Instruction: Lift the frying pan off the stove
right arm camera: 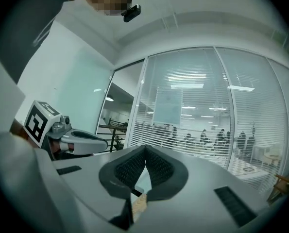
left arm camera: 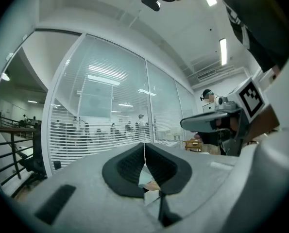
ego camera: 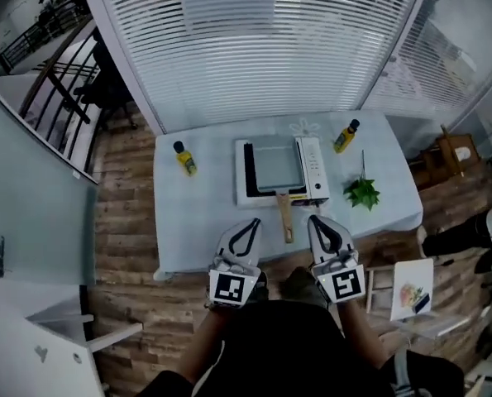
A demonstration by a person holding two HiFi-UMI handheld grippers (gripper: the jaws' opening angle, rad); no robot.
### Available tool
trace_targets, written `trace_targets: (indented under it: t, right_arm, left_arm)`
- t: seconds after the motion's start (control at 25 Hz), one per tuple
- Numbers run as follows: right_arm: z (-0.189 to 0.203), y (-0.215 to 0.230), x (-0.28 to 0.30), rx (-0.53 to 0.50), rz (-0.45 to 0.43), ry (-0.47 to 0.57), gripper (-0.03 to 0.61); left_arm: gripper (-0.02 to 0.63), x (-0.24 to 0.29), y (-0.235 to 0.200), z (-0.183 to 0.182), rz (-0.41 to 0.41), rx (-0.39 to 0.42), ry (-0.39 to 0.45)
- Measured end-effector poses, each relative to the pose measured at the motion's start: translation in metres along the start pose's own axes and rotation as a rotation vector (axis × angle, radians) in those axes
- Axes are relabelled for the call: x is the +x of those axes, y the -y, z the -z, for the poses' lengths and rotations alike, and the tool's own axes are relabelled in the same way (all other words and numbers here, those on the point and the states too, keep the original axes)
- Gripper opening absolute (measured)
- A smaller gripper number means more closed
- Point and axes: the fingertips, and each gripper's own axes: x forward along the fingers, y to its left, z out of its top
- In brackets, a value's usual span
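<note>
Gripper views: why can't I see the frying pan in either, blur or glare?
Head view: sharp, evenly lit, edges bowed; frying pan shows plainly. Left gripper view: fisheye, looking level over the left gripper at glass walls, ceiling lights bright. Right gripper view: same over the right gripper; pan not discernible.

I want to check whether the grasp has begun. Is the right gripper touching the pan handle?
Apart. The head view shows bare tablecloth between the right gripper and the pan handle; its jaws are shut on nothing.
</note>
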Motion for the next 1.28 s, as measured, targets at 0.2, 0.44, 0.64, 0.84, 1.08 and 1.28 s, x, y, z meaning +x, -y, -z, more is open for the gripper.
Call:
trace_targets:
  t: [0.2, 0.44, 0.64, 0.84, 1.08, 1.28]
  right_arm:
    - [0.006, 0.019, 0.005, 0.012, 0.075, -0.029, 0.002]
    - [0.021, 0.034, 0.014, -0.02, 0.071, -0.07, 0.003]
    - [0.024, 0.041, 0.03, -0.011, 0.07, -0.061, 0.003]
    - [0.03, 0.053, 0.04, 0.016, 0.082, -0.051, 0.003]
    - [0.042, 0.082, 0.036, 0.056, 0.15, -0.058, 0.002]
    - [0.055, 0.095, 0.032, 0.079, 0.181, -0.07, 0.003]
  left_arm:
    - [0.02, 0.016, -0.003, 0.021, 0.07, -0.049, -0.016]
    - [0.02, 0.03, -0.014, 0.033, 0.107, -0.042, -0.027]
    - [0.02, 0.04, -0.024, 0.037, 0.104, -0.025, -0.057]
    - [0.02, 0.048, -0.023, 0.039, 0.118, -0.032, -0.058]
    - [0.02, 0.065, -0.02, 0.05, 0.186, -0.045, -0.082]
    - [0.021, 0.071, -0.021, 0.073, 0.24, -0.1, -0.163]
